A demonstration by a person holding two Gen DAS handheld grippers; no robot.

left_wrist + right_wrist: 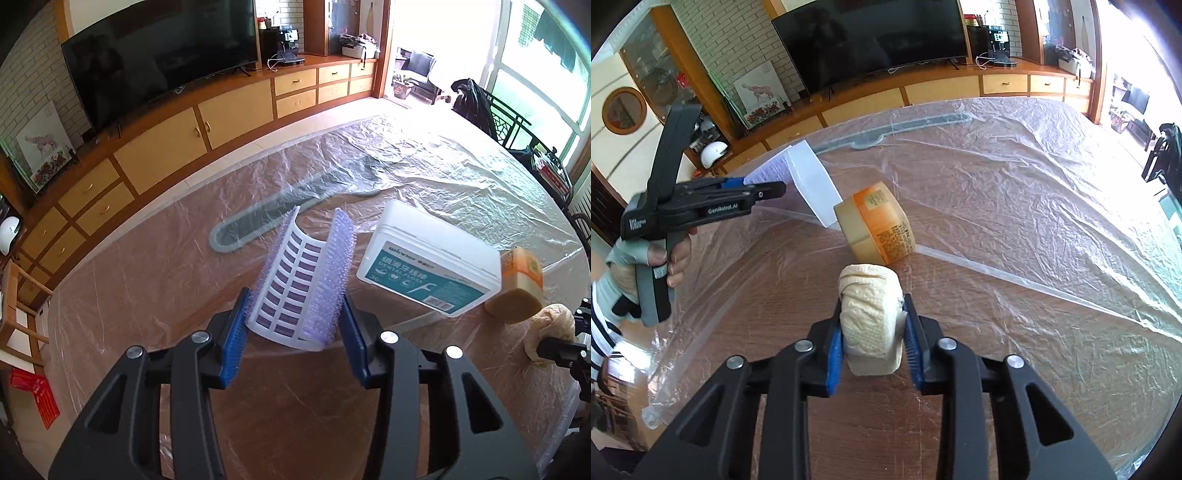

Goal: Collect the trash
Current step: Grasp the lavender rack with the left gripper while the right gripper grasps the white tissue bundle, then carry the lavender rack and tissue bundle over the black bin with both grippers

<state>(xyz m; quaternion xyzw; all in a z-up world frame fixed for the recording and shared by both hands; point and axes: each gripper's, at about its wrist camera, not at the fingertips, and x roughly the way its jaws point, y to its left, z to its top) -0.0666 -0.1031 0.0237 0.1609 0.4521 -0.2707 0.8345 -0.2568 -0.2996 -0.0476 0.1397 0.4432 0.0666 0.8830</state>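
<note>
My left gripper (294, 314) is shut on a curved white plastic piece with purple bristles (295, 266), its blue pads pressing both bristled edges just above the table. My right gripper (873, 321) is shut on a crumpled cream paper towel wad (868, 284), squeezed between its blue pads. In the right wrist view the left gripper (764, 184) shows at the left in a person's hand, with the bristled piece (772, 171) at its tip. An orange carton (882, 225) lies on its side just beyond the wad. A white dental floss box (428, 266) lies right of the bristled piece.
The round wooden table (997, 369) is covered by a wrinkled clear plastic sheet (1034, 184). A long grey strip (280, 214) lies under the sheet beyond the bristled piece. A TV and wooden cabinets stand behind the table. A dark chair (480, 107) stands at the far right edge.
</note>
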